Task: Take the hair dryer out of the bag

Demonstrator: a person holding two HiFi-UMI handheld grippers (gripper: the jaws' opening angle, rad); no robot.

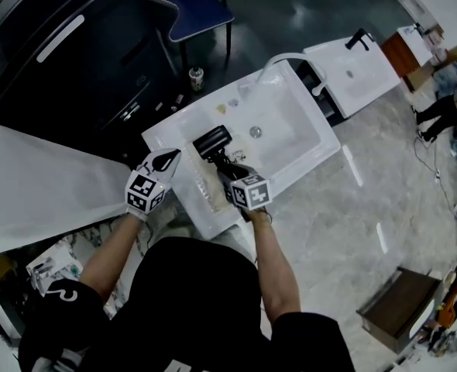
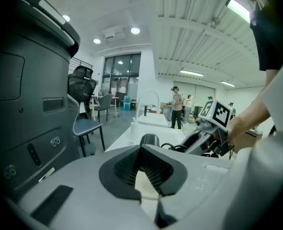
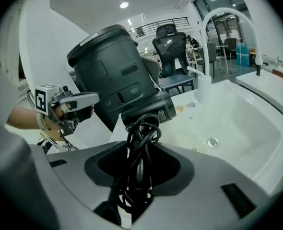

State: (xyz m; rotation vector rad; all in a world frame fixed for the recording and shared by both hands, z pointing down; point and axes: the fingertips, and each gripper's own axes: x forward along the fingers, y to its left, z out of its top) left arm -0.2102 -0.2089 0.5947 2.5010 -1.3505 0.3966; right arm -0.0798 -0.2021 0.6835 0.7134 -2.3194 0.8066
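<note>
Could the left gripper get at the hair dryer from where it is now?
Probably yes. The hair dryer hangs in the right gripper above the sink, and the left gripper view shows nothing between. But the left gripper has its jaws shut.

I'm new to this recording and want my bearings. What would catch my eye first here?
A black hair dryer, its cord bundled round the handle, is clamped in the right gripper over the near part of a white sink. The left gripper is shut and hangs at the sink's left edge. To the upper left of the head view, beyond the sink, stands a big dark machine.
</note>
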